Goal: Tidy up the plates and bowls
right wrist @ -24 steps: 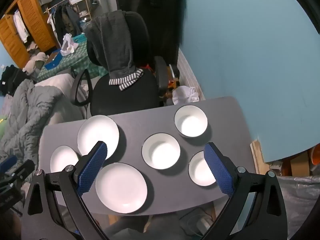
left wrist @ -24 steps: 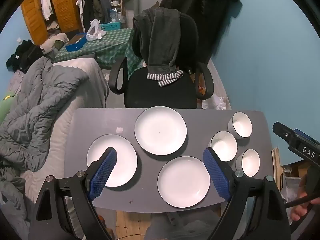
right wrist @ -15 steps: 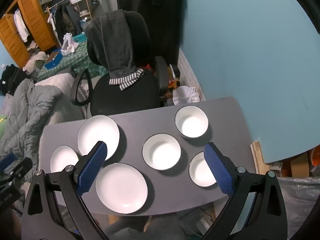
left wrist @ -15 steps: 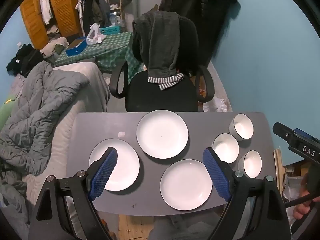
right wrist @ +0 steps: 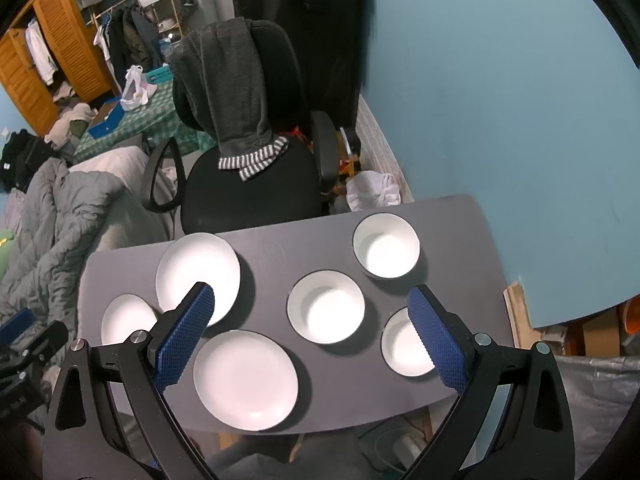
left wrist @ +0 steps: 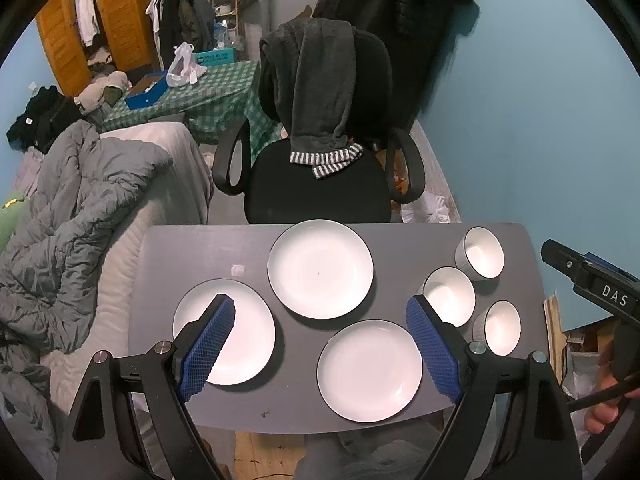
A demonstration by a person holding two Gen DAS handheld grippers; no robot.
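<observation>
Three white plates lie on a grey table (left wrist: 168, 248): a left plate (left wrist: 244, 332), a far middle plate (left wrist: 320, 268) and a near plate (left wrist: 370, 370). Three white bowls stand at the right: a far bowl (left wrist: 482, 254), a middle bowl (left wrist: 450, 294) and a near bowl (left wrist: 500, 328). My left gripper (left wrist: 320, 344) is open and empty, high above the plates. My right gripper (right wrist: 310, 334) is open and empty, high above the middle bowl (right wrist: 326, 306), with the near plate (right wrist: 246, 380) and far bowl (right wrist: 386, 246) in view.
A black office chair (left wrist: 320, 184) with a grey garment over its back stands behind the table. A bed with a grey duvet (left wrist: 68, 216) lies to the left. A blue wall (right wrist: 520, 120) runs along the right. The right gripper's body (left wrist: 592, 284) shows at the left view's right edge.
Both grippers have drifted slightly; the table and dishes sit a little lower in the left wrist view. No dish has moved and both grippers stay open.
</observation>
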